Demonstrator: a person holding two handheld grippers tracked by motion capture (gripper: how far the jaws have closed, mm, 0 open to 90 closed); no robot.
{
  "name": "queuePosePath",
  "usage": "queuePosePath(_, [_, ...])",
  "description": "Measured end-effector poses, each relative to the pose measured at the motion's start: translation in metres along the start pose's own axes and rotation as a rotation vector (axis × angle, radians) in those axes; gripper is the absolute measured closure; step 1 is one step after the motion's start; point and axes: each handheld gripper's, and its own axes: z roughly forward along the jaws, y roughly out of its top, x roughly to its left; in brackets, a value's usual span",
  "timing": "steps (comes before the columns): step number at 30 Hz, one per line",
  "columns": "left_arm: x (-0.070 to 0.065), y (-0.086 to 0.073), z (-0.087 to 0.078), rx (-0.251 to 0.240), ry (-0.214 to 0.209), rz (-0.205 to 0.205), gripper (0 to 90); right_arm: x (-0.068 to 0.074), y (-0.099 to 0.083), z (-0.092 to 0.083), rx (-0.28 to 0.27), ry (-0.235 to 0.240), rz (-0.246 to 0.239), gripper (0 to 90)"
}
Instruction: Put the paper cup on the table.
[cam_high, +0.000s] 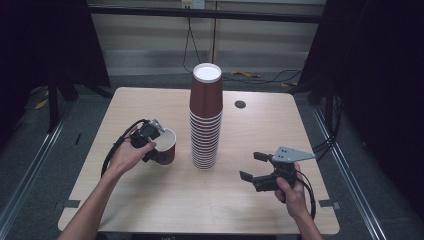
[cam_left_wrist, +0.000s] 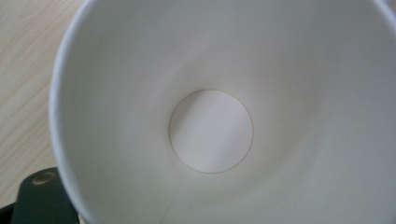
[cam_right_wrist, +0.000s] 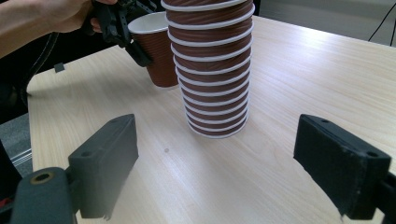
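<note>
**Left gripper at the single cup, right gripper idle and wide**

We note the left hand (cam_high: 131, 154) coming in from the lower left, forearm angled up toward the table's middle, wrist bent so the left gripper (cam_high: 152, 145) tips down over the cup (cam_high: 165, 146). The cup stands upright on the table (cam_high: 150, 200), just left of the stack (cam_high: 205, 117) and apart from it. From the right gripper view we see one black jaw lying against the cup's outer wall near the rim; the left gripper view looks straight down into the white inside, with one jaw at the lower left corner outside the rim. The wall sits between the jaws; we cannot tell whether the pads press on it.

The right hand (cam_high: 291, 192) rests low at the near right, fist around the handle, the right gripper (cam_high: 252, 166) pointing left toward the stack. Its jaws stand wide apart with nothing between them, well short of the stack's base.

The stack is a tall column of brown ribbed cups, mouths down, the top one showing its white base. The table is pale wood grain with a small dark round hole (cam_high: 240, 104) behind the stack. Grey floor runs round it, with black cables (cam_high: 260, 77) trailing beyond the far edge and dark curtains on both sides.
</note>
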Motion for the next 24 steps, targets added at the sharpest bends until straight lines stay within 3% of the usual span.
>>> queuePosePath(3, [0.001, -0.006, 0.000, -0.038, -0.011, 0.007, 14.3, 0.000, 0.000, 0.000, 0.001, 0.001, -0.002, 13.6])
queuePosePath(4, [0.001, -0.008, 0.001, -0.066, -0.012, -0.008, 14.2, 0.000, 0.000, 0.000, 0.000, 0.000, -0.001, 13.6])
queuePosePath(7, [0.001, -0.014, 0.001, -0.090, -0.015, -0.014, 14.6, -0.001, 0.000, 0.000, 0.000, 0.004, 0.003, 13.6])
queuePosePath(8, [-0.001, -0.015, 0.002, -0.108, -0.022, -0.040, 14.6, -0.001, 0.000, 0.000, 0.001, 0.005, 0.003, 13.6])
queuePosePath(9, [0.002, -0.017, 0.001, -0.097, -0.020, -0.021, 14.7, -0.001, 0.000, 0.000, 0.001, 0.005, 0.003, 13.6])
queuePosePath(10, [0.000, -0.018, 0.001, -0.116, -0.018, -0.044, 14.7, -0.001, 0.000, 0.000, 0.001, 0.005, 0.003, 13.6])
queuePosePath(16, [-0.001, -0.024, 0.002, -0.109, -0.011, -0.031, 15.4, 0.000, 0.000, 0.000, 0.002, 0.005, 0.003, 13.6])
queuePosePath(24, [-0.001, -0.034, 0.008, -0.122, -0.028, -0.050, 15.8, -0.001, 0.000, -0.001, -0.002, 0.003, 0.006, 13.6])
